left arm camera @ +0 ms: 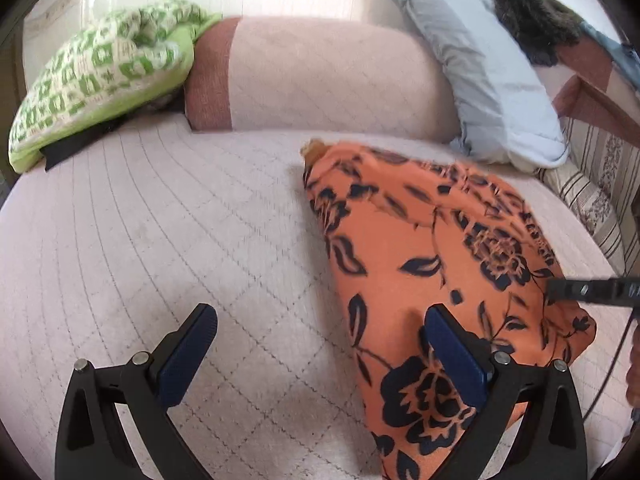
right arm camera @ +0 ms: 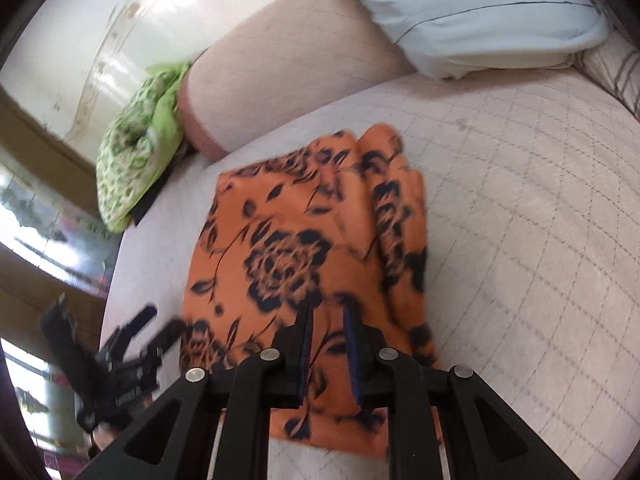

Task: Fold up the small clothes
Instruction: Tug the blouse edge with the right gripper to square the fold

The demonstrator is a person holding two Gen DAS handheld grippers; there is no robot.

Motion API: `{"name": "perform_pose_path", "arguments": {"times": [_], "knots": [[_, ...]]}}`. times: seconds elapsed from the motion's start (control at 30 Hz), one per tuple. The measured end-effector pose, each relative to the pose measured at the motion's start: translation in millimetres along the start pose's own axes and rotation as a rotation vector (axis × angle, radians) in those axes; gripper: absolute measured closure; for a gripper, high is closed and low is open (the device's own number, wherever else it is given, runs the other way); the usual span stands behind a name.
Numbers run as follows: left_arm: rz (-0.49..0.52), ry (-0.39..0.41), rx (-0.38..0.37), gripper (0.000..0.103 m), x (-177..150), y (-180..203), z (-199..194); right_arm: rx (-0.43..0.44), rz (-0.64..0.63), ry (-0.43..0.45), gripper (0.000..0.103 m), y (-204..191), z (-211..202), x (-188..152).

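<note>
An orange cloth with a black flower print [left arm camera: 432, 240] lies on the pale quilted bed, partly folded over itself. In the left wrist view my left gripper [left arm camera: 320, 344] stands wide open just above the bed. Its right finger [left arm camera: 452, 344] is over the cloth's left edge and its left finger is over bare quilt, with nothing gripped. My right gripper [right arm camera: 329, 320] is shut on a fold of the orange cloth [right arm camera: 288, 248] and holds that edge up. It also reaches in at the right rim as the right gripper [left arm camera: 568, 290]. The left gripper [right arm camera: 132, 344] shows blurred beside the cloth.
A green and white patterned bundle [left arm camera: 96, 76] lies at the back left against a pink bolster [left arm camera: 320, 76]. A grey-white pillow [left arm camera: 492, 72] leans at the back right with a dark furry thing [left arm camera: 536, 24] on it. A striped cover [left arm camera: 592, 196] edges the bed's right side.
</note>
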State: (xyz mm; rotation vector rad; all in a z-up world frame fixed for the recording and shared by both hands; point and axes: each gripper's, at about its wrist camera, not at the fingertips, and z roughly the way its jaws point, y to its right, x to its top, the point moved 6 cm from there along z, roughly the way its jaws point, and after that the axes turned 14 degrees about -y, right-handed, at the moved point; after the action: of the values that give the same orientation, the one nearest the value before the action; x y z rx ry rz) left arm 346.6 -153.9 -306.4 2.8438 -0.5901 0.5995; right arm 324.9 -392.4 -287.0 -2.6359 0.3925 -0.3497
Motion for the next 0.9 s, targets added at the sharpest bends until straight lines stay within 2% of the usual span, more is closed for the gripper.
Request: {"name": "perform_pose_path", "arguments": {"times": [0.07,0.2,0.3,0.37,0.43,0.57,0.6,0.67,0.77,0.9], "knots": [[0.006,-0.036,0.000,0.000,-3.4,1.3,11.8,-0.023,-0.002,-0.060,0.083,8.8,16.0,-5.2],[0.004,-0.014,-0.010,0.000,0.2,1.7,6.5,-0.001,-0.005,-0.046,0.084,10.4,8.2,-6.7],[-0.012,0.011,-0.017,0.000,1.5,-1.2,1.7,0.014,-0.003,0.002,0.084,13.6,-11.1,-4.9],[-0.020,0.006,-0.067,0.000,1.3,0.5,1.1,0.064,0.002,0.022,0.084,13.9,-21.9,-5.3],[-0.011,-0.008,-0.074,0.000,-0.1,3.5,4.0,0.114,-0.012,0.007,0.084,8.1,-21.2,-6.0],[0.036,-0.037,0.006,0.000,-4.7,12.1,14.5,0.079,-0.059,-0.084,0.084,-6.9,1.0,-14.9],[0.059,-0.029,0.031,0.000,-6.6,15.8,14.9,0.048,-0.062,-0.138,0.084,-5.1,13.1,-19.5],[0.097,-0.006,0.079,0.000,-7.7,22.0,11.4,0.010,-0.056,-0.187,0.083,0.4,29.9,-24.8],[0.149,0.030,0.144,0.000,-8.2,28.5,5.6,0.003,-0.071,-0.173,0.084,-4.1,23.7,-24.6],[0.149,0.030,0.150,0.000,-7.3,28.0,5.9,0.015,-0.069,-0.125,0.084,-8.6,12.4,-21.9]]}}
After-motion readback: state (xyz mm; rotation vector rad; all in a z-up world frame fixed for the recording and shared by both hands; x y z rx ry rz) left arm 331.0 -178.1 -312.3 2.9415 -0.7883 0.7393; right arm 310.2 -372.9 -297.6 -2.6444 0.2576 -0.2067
